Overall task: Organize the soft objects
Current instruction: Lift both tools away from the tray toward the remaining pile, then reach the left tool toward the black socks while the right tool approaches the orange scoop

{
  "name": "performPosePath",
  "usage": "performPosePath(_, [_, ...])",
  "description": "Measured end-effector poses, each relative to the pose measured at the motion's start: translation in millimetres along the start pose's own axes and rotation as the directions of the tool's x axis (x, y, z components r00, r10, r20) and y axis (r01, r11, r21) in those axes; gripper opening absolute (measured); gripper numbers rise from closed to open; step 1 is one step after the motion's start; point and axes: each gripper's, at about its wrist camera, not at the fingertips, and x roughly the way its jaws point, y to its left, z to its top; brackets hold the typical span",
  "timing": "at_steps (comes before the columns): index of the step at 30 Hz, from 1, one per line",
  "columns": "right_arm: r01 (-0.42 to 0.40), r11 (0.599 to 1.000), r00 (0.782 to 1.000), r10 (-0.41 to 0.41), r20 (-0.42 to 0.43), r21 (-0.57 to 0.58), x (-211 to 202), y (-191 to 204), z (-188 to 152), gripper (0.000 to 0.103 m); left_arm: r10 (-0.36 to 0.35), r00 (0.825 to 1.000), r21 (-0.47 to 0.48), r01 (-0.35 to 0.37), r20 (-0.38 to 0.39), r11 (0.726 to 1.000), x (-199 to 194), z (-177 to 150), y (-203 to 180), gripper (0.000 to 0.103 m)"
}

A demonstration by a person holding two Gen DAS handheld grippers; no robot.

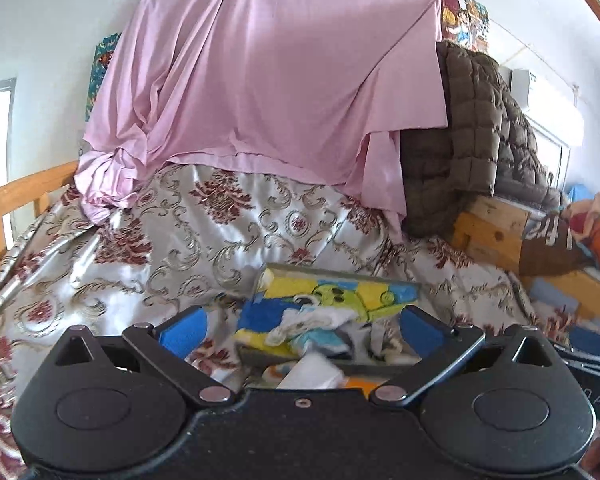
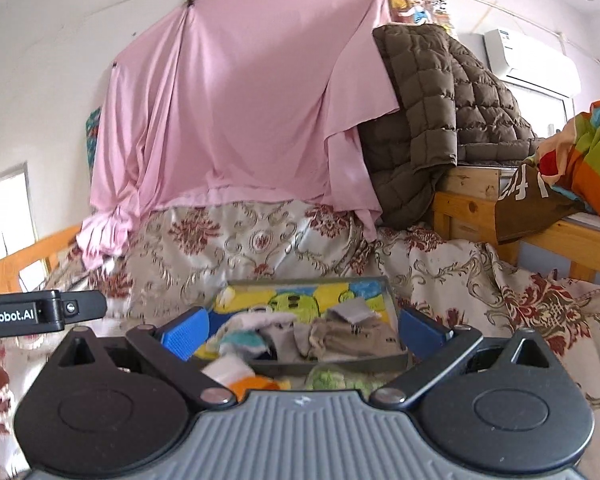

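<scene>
Pink sheet [image 1: 268,72], floral maroon bedspread [image 1: 204,232]

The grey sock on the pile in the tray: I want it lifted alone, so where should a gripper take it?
Probably pinch the grey sock at its raised, folded top edge, coming from above; that flap stands clear of the beige cloth beneath.

The left black two-finger gripper [image 1: 302,330] has blue ribbed pads [image 1: 184,330], silver pivot screws and round housings. The right black two-finger gripper [image 2: 302,332] adds a grey ribbed base; white "enRobot.AI" lettering marks the left's side.
</scene>
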Motion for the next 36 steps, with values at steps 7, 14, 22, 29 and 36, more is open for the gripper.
performPosePath(7, [0.016,0.999,0.998,-0.018,-0.064,-0.04,-10,12,-20,0.103,0.045,0.998,0.005,-0.045,-0.046,0.999,-23,-24,24,0.102])
performPosePath(14, [-0.016,0.998,0.988,0.006,-0.156,-0.065,-11,21,-43,0.103,0.034,0.991,-0.021,-0.037,-0.132,0.999,-31,-47,42,0.102])
performPosePath(22, [-0.114,0.992,0.924,0.125,-0.36,0.052,12,17,-65,0.103,0.04,0.962,-0.02,-0.047,-0.27,0.999,-11,-74,50,0.102])
performPosePath(29, [-0.131,0.986,0.885,0.161,-0.436,0.1,30,19,-77,0.103,0.058,0.948,0.027,-0.052,-0.314,0.998,3,-82,47,0.102])
performPosePath(36, [-0.148,0.986,0.863,0.169,-0.477,0.083,43,30,-85,0.103,0.086,0.921,0.058,-0.069,-0.38,0.996,19,-86,47,0.102])
